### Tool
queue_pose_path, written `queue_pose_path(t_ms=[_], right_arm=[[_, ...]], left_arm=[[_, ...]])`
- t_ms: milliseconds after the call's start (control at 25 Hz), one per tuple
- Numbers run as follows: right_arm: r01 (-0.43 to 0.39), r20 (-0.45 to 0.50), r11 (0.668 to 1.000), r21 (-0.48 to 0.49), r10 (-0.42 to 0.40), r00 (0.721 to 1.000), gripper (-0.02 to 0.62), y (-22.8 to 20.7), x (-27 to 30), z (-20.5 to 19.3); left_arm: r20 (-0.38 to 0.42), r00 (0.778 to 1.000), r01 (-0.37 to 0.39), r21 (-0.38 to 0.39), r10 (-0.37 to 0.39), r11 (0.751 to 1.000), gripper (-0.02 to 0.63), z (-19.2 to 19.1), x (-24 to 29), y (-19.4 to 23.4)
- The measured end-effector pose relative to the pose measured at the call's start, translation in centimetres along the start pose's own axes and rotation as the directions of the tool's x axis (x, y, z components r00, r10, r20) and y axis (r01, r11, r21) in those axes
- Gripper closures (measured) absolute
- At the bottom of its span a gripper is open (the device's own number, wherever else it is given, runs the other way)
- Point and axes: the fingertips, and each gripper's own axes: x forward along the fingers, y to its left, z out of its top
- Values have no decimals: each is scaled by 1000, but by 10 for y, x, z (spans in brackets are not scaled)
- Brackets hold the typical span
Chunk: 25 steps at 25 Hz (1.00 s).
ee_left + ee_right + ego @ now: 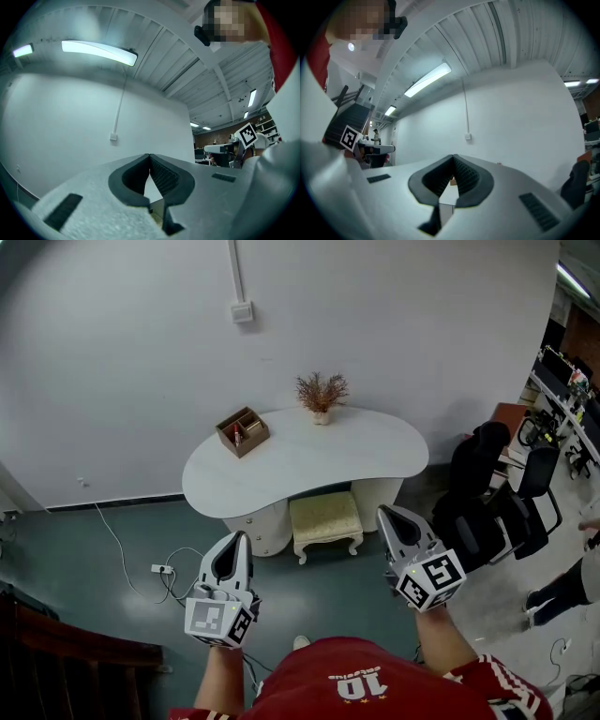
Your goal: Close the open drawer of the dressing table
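The white kidney-shaped dressing table [309,463] stands against the wall, some way ahead of both grippers. I cannot make out an open drawer from the head view; the table top hides the fronts of its pedestals. My left gripper [238,538] is held in the air short of the table's left pedestal [259,527], its jaws shut on nothing. My right gripper [387,514] hovers short of the right pedestal [380,491], likewise shut and empty. In the left gripper view the left gripper [149,155] has its tips touching, and the right gripper [453,156] looks the same in its own view.
A wooden organiser box [243,430] and a pot of dried plant [321,396] sit on the table top. A cushioned stool [324,520] is tucked under it. Black office chairs [489,491] stand at the right, a power strip with cable [161,569] lies on the floor at the left.
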Motion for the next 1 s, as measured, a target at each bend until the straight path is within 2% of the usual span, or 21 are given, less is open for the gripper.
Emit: queue_pose_path(t_ms=[1000], right_arm=[[19, -7, 1000, -16, -19, 1000, 597, 0, -1, -2]], left_arm=[[3, 1000, 29, -8, -29, 1000, 620, -2, 8, -5]])
